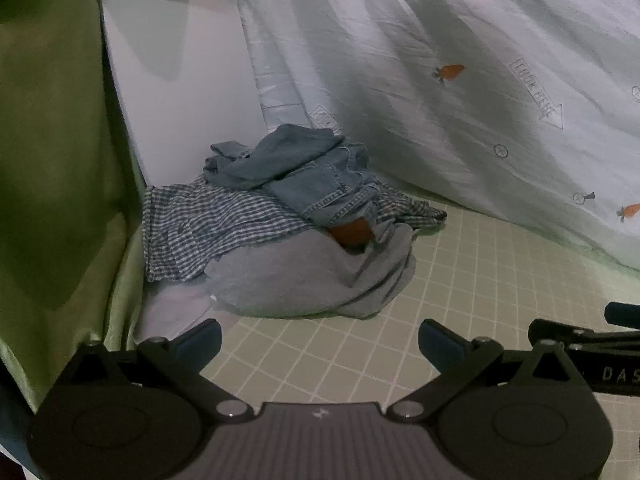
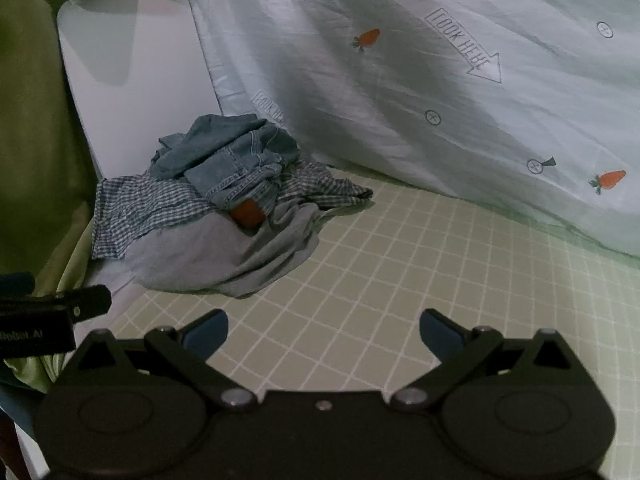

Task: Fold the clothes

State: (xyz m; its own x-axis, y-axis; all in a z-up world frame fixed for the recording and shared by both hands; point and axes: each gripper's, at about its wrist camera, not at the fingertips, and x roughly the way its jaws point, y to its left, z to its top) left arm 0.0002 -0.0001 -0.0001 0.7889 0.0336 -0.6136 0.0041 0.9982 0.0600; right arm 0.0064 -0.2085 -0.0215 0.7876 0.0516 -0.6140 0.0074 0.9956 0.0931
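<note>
Status: task not started, as far as the frames show. No folded garment visible anywhere.

Pile of clothes (image 1: 280,216) sits heaped at the far left of the grid mat (image 1: 460,300), against the white panel (image 1: 168,60) and close to the foot of the carrot-print sheet (image 1: 440,60) that hangs along the mat's far edge. Layers, top to bottom as seen:
- denim garment (image 1: 304,168), crumpled, on top; orange-brown patch (image 2: 248,213) showing at its front edge
- checked shirt (image 1: 208,224), spread to the left and also trailing out to the right under the denim
- grey garment (image 1: 312,276) at the bottom, bulging forward onto the mat

Green fabric (image 1: 52,140) fills the left side beyond the panel.

Left hand-held gripper (image 1: 320,346): jaws spread wide, nothing between them, low over the near part of the mat, well short of the pile. Right hand-held gripper (image 2: 324,338): same, jaws wide apart and empty, to the right of the left one; each unit's side shows at the edge of the other's view.

Done: nothing visible. Left: all three garments, judged from the tangle. Likely first step is lifting the denim off the top, since it pins the shirt. The bare mat to the right of the pile looks like the natural laying-out area.
</note>
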